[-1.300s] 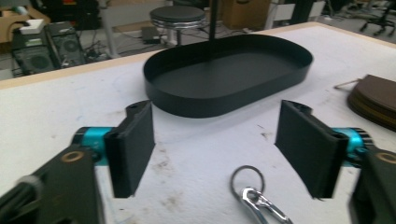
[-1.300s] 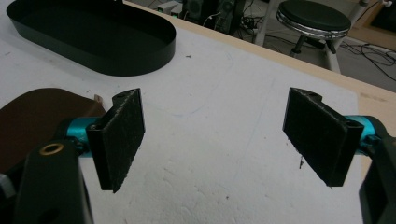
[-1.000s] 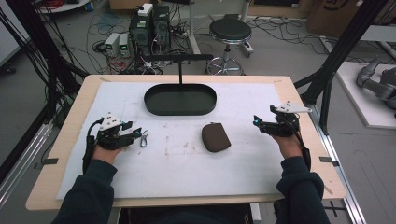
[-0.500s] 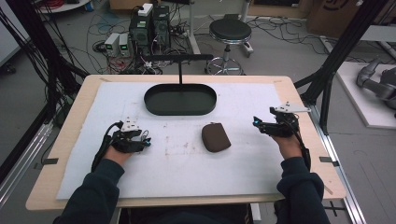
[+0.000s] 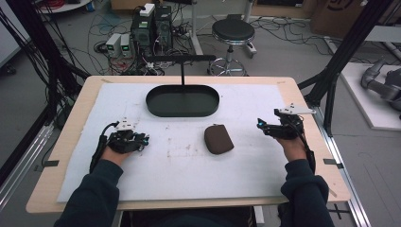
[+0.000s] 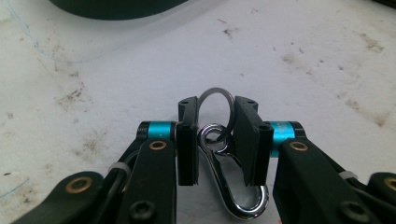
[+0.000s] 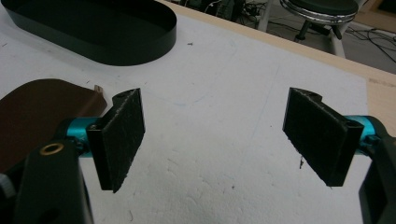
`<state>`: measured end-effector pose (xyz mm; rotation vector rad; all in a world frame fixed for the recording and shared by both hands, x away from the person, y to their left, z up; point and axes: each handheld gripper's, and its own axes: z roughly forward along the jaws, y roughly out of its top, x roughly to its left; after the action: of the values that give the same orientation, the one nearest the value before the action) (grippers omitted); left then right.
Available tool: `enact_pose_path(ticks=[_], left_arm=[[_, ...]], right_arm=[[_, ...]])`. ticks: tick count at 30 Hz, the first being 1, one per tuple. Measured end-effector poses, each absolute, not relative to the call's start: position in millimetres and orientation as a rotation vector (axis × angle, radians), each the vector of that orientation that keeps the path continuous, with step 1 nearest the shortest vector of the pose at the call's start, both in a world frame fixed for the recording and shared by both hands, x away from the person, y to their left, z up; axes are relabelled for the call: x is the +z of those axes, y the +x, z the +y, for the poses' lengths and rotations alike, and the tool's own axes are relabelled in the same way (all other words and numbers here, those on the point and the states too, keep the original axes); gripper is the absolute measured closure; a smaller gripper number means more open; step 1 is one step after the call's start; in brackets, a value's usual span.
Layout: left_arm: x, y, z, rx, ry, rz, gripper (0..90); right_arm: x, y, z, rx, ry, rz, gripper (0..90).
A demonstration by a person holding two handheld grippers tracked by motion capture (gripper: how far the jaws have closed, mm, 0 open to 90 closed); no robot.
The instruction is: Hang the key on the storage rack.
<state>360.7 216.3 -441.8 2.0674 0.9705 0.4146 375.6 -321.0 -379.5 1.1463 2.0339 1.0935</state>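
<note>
A: Chrome carabiner [image 6: 232, 186] with its key ring [image 6: 215, 109] sits pinched in the left claw [image 6: 215, 140], low over the white surface [image 5: 265, 189]. Pickup looks done.

B: Right claw [image 7: 212, 135]?

A: Spread, holding nothing. Brown pouch [image 5: 218, 139] lies untouched between both; black tray [image 5: 182, 100] unfilled. Placement remains.
</note>
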Motion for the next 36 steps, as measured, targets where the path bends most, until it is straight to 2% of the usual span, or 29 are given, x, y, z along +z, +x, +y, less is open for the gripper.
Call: enact_pose_path(ticks=[4,7,24,26,36], left_arm=[[-440,360,219,0.417,2.079,0.966,73.2],[-440,360,223,0.404,2.083,0.968,80.4],[-439,362,227,0.395,2.079,1.004,83.7],[-436,362,228,0.399,2.073,1.004,87.9],[-435,362,227,0.39,2.062,1.004,88.0]], right_arm=[[-382,376,-323,1.1,1.146,2.035,21.3],[-382,376,-322,1.103,1.147,2.035,21.3],[-382,376,-322,1.1,1.144,2.038,21.3],[-382,376,-322,1.101,1.146,2.039,21.4],[-382,376,-323,1.103,1.145,2.039,21.3]])
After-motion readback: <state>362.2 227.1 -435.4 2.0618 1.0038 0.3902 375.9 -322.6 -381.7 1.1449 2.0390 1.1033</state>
